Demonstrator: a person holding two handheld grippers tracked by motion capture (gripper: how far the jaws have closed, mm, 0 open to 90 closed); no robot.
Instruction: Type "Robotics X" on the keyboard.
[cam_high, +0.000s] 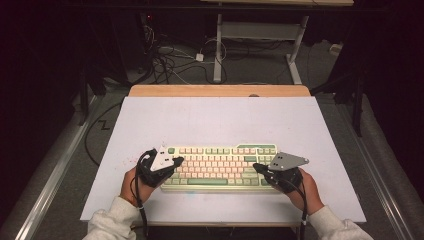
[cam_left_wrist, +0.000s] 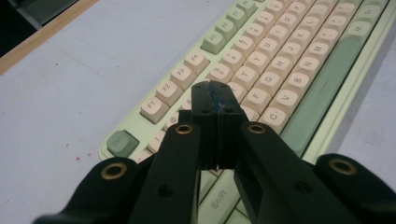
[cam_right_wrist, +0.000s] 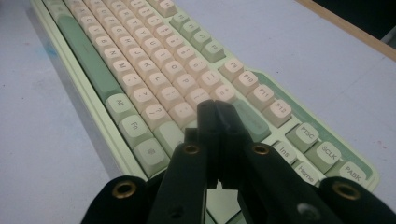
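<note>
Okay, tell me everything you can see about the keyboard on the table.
The keyboard is a full-width mechanical-looking board with a pale green case, cream letter and number keys, and darker green keys such as the spacebar, Esc and Alt. It looks like plastic. It lies flat, long side towards the person, on the near half of the white table. The left gripper is over its left end and the right gripper over its right end, both with jaws together; whether either touches a key is unclear.

White table top (cam_high: 215, 120), wooden far edge (cam_high: 220, 90), tangled cables (cam_high: 165, 60) on the floor, desk frame (cam_high: 260, 30) behind
</note>
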